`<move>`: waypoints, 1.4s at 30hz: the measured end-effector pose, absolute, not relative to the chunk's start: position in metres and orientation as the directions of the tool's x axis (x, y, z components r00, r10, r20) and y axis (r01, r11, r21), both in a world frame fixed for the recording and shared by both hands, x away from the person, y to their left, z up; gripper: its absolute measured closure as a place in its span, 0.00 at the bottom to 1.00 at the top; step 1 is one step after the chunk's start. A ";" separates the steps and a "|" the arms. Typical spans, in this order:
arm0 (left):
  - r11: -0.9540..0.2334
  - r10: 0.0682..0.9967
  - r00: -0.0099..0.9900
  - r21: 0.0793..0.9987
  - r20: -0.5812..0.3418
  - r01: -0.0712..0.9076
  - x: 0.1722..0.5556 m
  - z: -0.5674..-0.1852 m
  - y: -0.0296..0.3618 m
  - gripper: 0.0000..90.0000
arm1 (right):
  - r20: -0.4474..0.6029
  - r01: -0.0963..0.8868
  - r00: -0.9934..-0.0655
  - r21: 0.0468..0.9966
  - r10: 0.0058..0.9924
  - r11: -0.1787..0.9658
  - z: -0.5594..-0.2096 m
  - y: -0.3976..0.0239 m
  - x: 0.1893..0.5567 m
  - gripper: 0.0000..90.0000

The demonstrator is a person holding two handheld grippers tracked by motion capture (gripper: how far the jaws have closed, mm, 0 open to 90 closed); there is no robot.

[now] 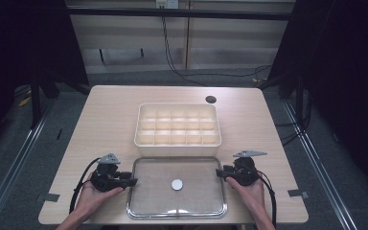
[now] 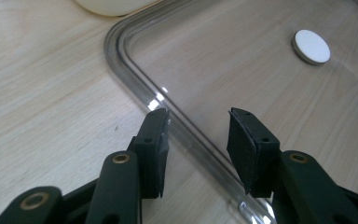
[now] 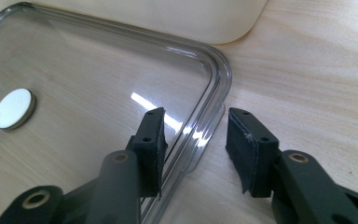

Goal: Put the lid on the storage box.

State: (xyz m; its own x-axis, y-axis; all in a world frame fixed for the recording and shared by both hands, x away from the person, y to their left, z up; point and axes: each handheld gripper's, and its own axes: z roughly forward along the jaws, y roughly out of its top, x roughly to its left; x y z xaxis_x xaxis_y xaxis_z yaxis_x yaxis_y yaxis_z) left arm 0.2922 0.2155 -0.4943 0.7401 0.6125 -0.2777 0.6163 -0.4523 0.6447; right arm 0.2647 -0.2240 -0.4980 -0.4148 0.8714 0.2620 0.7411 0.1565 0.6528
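Left gripper (image 2: 198, 126): jaws parted, straddling the left rim of the clear lid (image 2: 242, 93); a gap shows between each pad and the rim, so nothing is clamped. In the high view the left gripper (image 1: 133, 182) sits at the lid's left edge, held in the person's left hand (image 1: 92, 196).

Right gripper (image 3: 196, 126): jaws parted likewise, astride the right rim of the lid near its far corner; pads clear of the plastic. In the high view the right gripper (image 1: 219, 173) sits at the lid's right edge, held in the right hand (image 1: 250, 191).

Clear lid (image 1: 146, 191): transparent, rectangular, rounded corners, raised rim; lies flat on the counter (image 1: 110, 115) at its near edge, between the two grippers. A white round disc (image 1: 177, 184) sits at its centre.

Cream organiser box (image 1: 177, 142): just beyond the lid, divided into a grid of small compartments; all appear empty.

Dark round hole (image 1: 211, 99): far right part of the counter.

No legible writing or labels on any item.
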 end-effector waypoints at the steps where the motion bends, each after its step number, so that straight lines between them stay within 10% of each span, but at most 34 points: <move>1: -0.450 0.618 0.737 0.646 -0.273 0.616 0.292 -0.494 0.214 0.61 | 0.256 0.735 -0.422 0.658 0.870 0.163 -0.498 -0.223 0.264 0.65; 27: -0.453 0.622 0.736 0.644 -0.268 0.617 0.285 -0.494 0.214 0.60 | 0.644 0.797 -0.227 0.554 0.730 -0.241 -0.509 -0.246 0.261 0.72; 42: -0.435 0.625 0.729 0.651 -0.279 0.623 0.288 -0.495 0.217 0.59 | 0.664 0.799 -0.362 0.582 0.655 -0.149 -0.503 -0.240 0.262 0.69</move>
